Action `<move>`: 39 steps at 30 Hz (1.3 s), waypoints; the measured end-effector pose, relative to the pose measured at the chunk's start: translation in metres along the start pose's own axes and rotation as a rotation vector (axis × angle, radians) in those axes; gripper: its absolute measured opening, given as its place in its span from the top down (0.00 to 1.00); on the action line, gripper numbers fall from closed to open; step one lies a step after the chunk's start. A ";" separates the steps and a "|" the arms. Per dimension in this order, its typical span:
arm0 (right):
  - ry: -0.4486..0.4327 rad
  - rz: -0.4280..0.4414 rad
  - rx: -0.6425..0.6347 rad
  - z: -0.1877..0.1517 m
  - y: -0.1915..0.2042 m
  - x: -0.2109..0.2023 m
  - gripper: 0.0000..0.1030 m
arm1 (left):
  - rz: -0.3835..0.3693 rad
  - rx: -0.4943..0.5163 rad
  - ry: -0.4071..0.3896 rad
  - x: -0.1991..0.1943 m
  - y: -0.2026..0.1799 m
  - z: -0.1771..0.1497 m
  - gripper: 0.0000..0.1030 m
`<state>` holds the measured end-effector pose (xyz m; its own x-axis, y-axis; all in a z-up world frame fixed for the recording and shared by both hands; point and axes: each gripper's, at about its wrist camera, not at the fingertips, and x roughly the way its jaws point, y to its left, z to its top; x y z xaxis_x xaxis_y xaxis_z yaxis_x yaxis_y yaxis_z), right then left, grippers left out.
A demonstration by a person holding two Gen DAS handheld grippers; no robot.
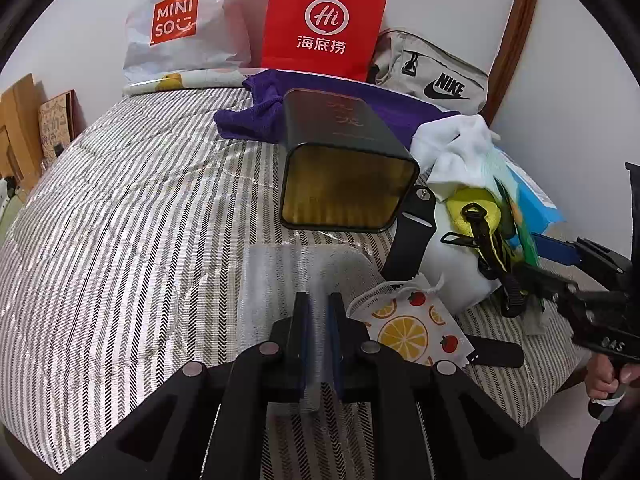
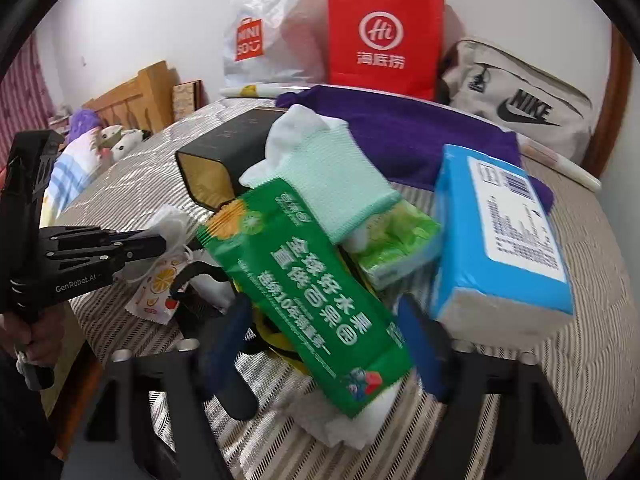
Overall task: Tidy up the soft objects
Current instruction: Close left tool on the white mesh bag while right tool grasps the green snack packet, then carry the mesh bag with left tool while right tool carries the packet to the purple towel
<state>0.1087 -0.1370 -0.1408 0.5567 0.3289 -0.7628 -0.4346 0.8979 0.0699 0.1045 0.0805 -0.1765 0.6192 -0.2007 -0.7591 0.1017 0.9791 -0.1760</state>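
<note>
The left tool (image 1: 318, 300) is closed. Its two blue pads stand almost together, and a pale thin sheet (image 1: 304, 272) is pinched between them. The sheet spreads out toward 12 o'clock over the striped bed cover (image 1: 120, 220). Just at 3 o'clock of this tool lies a small fruit-print pouch (image 1: 408, 328), flat on the cover.

The right tool (image 2: 324, 308) stands half open. A green packet (image 2: 312, 280) lies between its fingers, but the view is blurred and I cannot see that the pads press on it. On the far end of the packet, toward 12 o'clock, rests a mint-green knitted piece (image 2: 340, 176) with white cloth behind it. A light green tissue pack (image 2: 396, 240) is just at 2 o'clock of the packet. A blue tissue pack (image 2: 500, 232) lies at 3 o'clock, tilted.

A dark tin box (image 1: 344, 160) lies on its side in the middle of the bed, with its open, gold-coloured mouth facing the left camera. Behind it, at 12 o'clock, a purple cloth (image 1: 248, 120) is spread out.

Along the wall stand a white plastic bag (image 1: 176, 32) at 11 o'clock, a red paper bag (image 1: 324, 20) at 12 o'clock and a grey sports bag (image 1: 436, 76) at 1 o'clock.
</note>
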 end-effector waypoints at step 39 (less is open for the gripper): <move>-0.032 -0.028 0.287 -0.060 -0.100 -0.060 0.66 | 0.080 -0.049 0.002 -0.014 -0.004 0.011 0.92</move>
<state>0.0761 -0.2637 -0.1404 0.5894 0.3079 -0.7468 -0.2035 0.9513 0.2315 0.1041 0.0794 -0.1579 0.6225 -0.1217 -0.7731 0.0134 0.9894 -0.1449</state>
